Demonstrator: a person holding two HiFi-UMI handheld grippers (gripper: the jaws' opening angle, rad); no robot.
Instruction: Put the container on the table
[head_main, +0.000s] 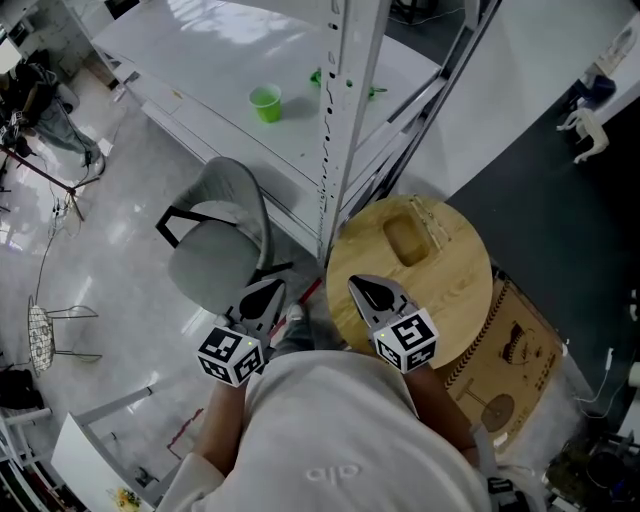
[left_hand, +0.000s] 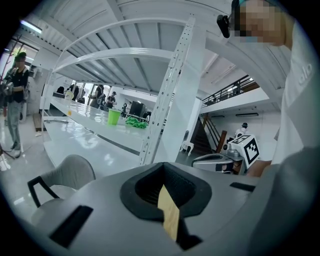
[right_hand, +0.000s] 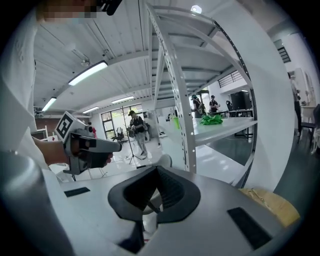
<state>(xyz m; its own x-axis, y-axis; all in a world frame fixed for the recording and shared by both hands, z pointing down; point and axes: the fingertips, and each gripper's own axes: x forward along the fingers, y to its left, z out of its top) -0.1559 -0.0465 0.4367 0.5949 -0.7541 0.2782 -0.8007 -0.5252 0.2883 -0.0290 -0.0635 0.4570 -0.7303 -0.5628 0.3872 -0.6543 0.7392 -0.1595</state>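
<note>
While both tools hang near chest, container (head_main: 408, 240) sits on round wooden surface (head_main: 455, 300), ahead and slightly right of right tool (head_main: 360, 286), which is nearer than left tool (head_main: 270, 293). Container near-square, long axis unclear. Jaws of right tool pressed together, empty. Jaws of left tool likewise drawn together; thin tan sliver at seam, unidentified. Placement looks done. Beyond: white shelving post (head_main: 345, 120), green cup (head_main: 266, 103) on long white surface (head_main: 200, 50), grey chair (head_main: 215, 240).

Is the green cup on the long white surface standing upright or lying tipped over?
Upright: the green cup stands on its base on the white surface, open mouth up.
</note>
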